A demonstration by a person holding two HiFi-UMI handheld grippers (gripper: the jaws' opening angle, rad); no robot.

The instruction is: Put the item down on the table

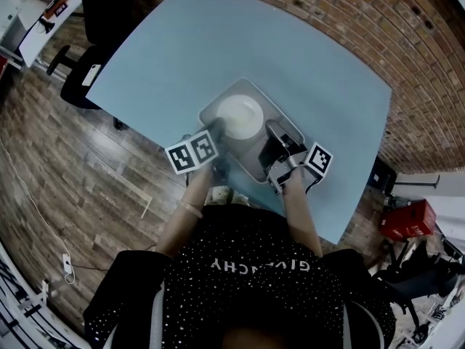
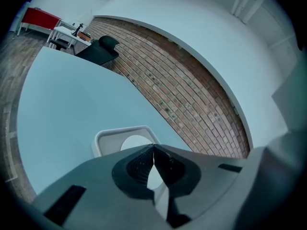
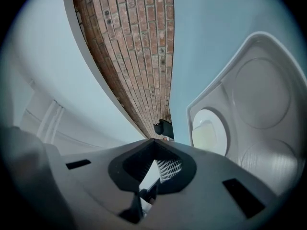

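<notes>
A pale grey compartment tray (image 1: 211, 108) sits low over the light blue table (image 1: 218, 42), with a white plate (image 1: 240, 115) in it. I cannot tell whether the tray touches the table. My left gripper (image 1: 218, 131) is shut on the tray's near left rim. My right gripper (image 1: 274, 131) is shut on its near right rim. The left gripper view shows the left gripper (image 2: 153, 147) with jaw tips together, and the tray (image 2: 103, 137) and plate (image 2: 134, 143) just beyond. In the right gripper view the right gripper (image 3: 153, 140) has its tips together beside the tray (image 3: 268, 80) and plate (image 3: 211, 131).
A brick wall (image 1: 407, 42) runs behind the table's far right side. A black office chair (image 1: 83, 75) stands off the table's left edge on the wooden floor. A red box (image 1: 407, 220) lies at the right. The person's torso fills the bottom of the head view.
</notes>
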